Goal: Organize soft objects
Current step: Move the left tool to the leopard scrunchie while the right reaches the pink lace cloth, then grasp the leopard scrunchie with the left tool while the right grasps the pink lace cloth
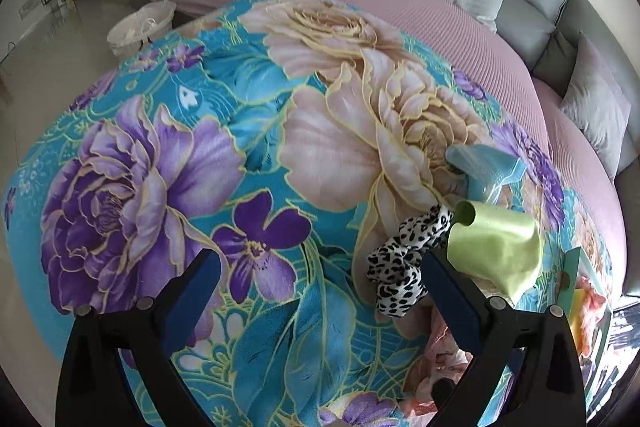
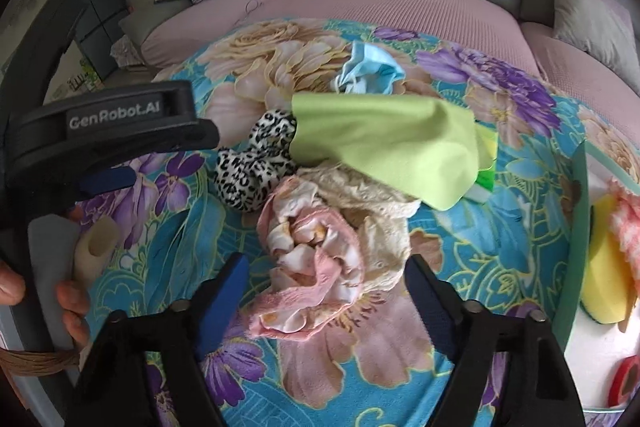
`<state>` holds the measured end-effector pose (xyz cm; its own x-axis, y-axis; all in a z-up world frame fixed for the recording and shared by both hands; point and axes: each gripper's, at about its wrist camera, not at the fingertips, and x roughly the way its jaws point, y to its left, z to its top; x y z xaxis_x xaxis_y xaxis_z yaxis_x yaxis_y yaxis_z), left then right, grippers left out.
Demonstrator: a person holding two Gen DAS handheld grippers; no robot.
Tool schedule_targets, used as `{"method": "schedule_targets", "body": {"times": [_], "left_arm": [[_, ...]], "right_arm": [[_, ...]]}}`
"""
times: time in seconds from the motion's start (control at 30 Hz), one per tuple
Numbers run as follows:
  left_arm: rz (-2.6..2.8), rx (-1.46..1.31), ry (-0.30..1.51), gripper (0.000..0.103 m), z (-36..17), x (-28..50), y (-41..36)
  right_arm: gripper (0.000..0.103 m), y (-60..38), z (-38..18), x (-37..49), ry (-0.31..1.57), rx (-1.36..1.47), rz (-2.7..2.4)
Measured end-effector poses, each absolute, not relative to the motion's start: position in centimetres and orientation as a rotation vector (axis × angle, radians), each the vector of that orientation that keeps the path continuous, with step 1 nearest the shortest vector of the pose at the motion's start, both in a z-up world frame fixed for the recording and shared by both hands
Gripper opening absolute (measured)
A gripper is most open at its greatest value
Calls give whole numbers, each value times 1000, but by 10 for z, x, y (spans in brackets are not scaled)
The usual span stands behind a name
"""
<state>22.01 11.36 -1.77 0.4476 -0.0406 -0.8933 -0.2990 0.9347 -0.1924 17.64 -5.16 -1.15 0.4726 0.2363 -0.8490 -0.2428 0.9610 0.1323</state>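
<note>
Floral blanket (image 2: pixel 500 267) covers the sofa. Right tongs (image 2: pixel 326 291) stand apart around the pink cloth (image 2: pixel 312 267) at 6 o'clock, not pressing; they may drag the cream cloth (image 2: pixel 376 211) along. Left tongs (image 1: pixel 320 283) gape empty. Green cloth (image 2: pixel 384 143) lies beyond.

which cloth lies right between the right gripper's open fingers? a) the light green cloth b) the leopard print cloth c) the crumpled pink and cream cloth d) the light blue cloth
c: in the right wrist view the crumpled pink and cream cloth sits between the spread fingers of the right gripper, with the other cloths farther off.
</note>
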Motion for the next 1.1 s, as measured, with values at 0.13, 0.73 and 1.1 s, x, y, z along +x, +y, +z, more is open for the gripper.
{"method": "schedule_targets", "body": {"times": [0.13, 0.73, 1.1], "left_arm": [[152, -312, 1113, 100, -19, 223, 108], [34, -268, 1219, 33, -51, 246, 76], [68, -301, 1116, 21, -24, 235, 89]], "right_arm": [[47, -48, -14, 176, 1054, -12, 309], [19, -57, -31, 184, 1094, 61, 344], [14, -61, -15, 177, 1048, 76, 394]]}}
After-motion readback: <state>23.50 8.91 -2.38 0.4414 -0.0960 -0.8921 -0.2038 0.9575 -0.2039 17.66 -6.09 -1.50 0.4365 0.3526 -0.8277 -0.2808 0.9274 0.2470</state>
